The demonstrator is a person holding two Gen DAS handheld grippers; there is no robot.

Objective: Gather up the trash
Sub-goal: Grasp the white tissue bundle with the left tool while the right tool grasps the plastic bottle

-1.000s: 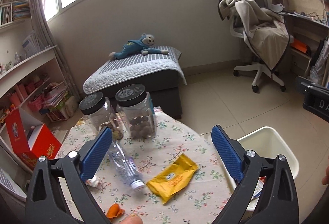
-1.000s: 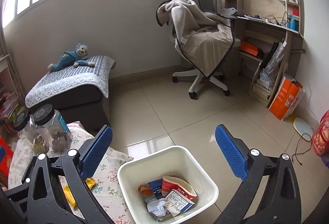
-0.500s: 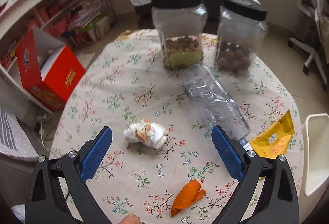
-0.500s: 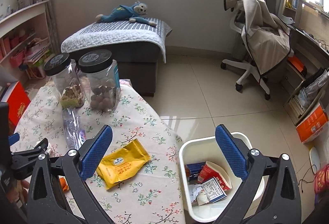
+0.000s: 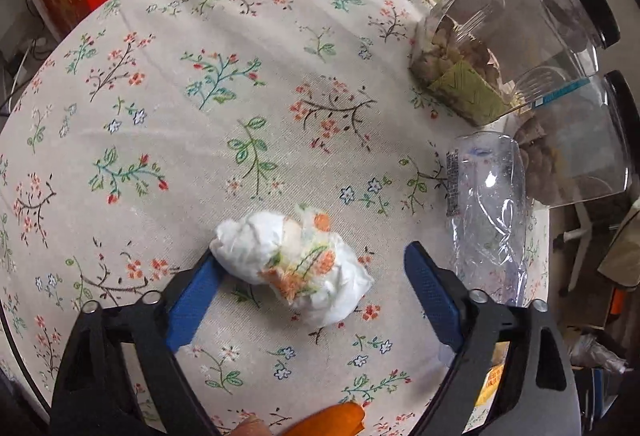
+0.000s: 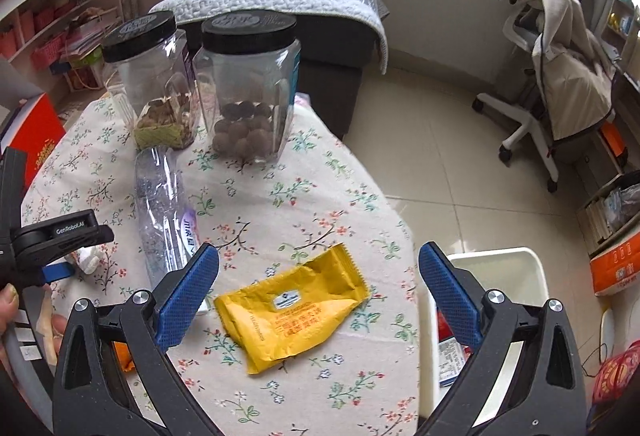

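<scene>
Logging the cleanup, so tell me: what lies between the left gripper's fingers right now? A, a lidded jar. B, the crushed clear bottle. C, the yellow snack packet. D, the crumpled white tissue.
D: the crumpled white tissue lies between the blue pads of the left gripper, whose jaws have just been closing.

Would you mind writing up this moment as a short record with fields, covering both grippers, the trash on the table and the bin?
left gripper: jaws just been closing, crumpled tissue between them, right pad still clear of it
right gripper: open above yellow wrapper
other trash: crushed plastic bottle, orange scrap
not trash: two black-lidded jars
white bin: beside floral tablecloth, already holds litter
</scene>
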